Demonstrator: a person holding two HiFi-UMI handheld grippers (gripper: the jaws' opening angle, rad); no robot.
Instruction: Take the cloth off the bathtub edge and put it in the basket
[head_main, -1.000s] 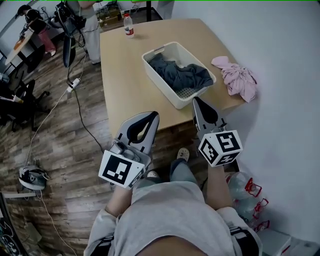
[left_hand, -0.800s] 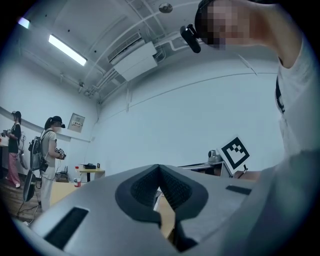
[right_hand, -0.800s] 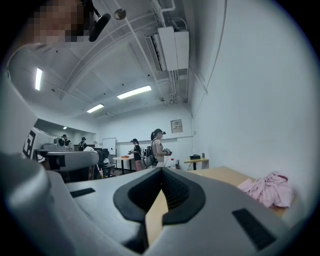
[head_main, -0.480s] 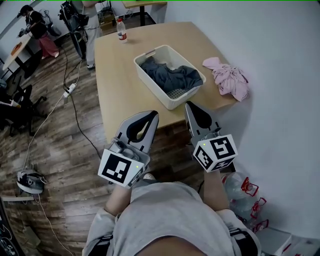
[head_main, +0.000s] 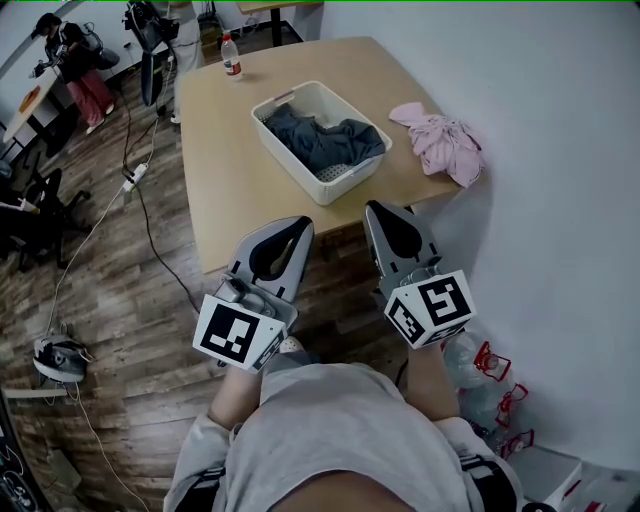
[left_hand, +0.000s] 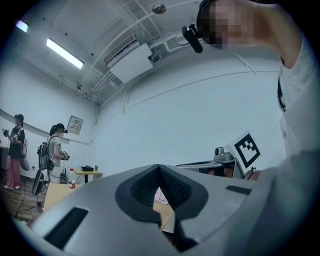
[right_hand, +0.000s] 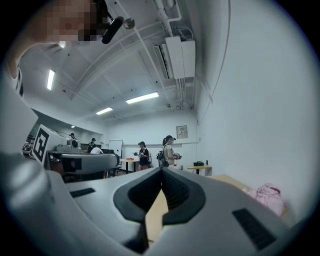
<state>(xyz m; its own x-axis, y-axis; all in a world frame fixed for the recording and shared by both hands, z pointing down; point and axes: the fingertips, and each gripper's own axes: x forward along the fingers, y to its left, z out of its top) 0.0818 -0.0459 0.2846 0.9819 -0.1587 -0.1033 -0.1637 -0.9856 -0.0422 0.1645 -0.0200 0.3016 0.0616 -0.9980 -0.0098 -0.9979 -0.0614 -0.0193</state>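
A white basket (head_main: 341, 184) stands on a wooden table (head_main: 225, 160) and holds a dark grey-blue cloth (head_main: 322, 140). To its right, a crumpled pink cloth (head_main: 443, 142) lies at the table's right edge by the wall; it also shows in the right gripper view (right_hand: 267, 195). Both grippers are held low, in front of the person's body and short of the table's near edge. My left gripper (head_main: 300, 224) (left_hand: 159, 168) is shut with nothing in it. My right gripper (head_main: 377, 208) (right_hand: 161, 171) is also shut and empty. No bathtub is in view.
A plastic bottle (head_main: 231, 56) stands at the table's far left corner. Cables (head_main: 130, 180) run over the wooden floor to the left. People (head_main: 72, 60) stand at the back left. A white wall (head_main: 560, 180) closes the right side, with bottles (head_main: 480, 375) on the floor below.
The table, basket and pink cloth have slid left in the head view. Both grippers remain shut, empty and in front of the body; the right one has drifted slightly left.
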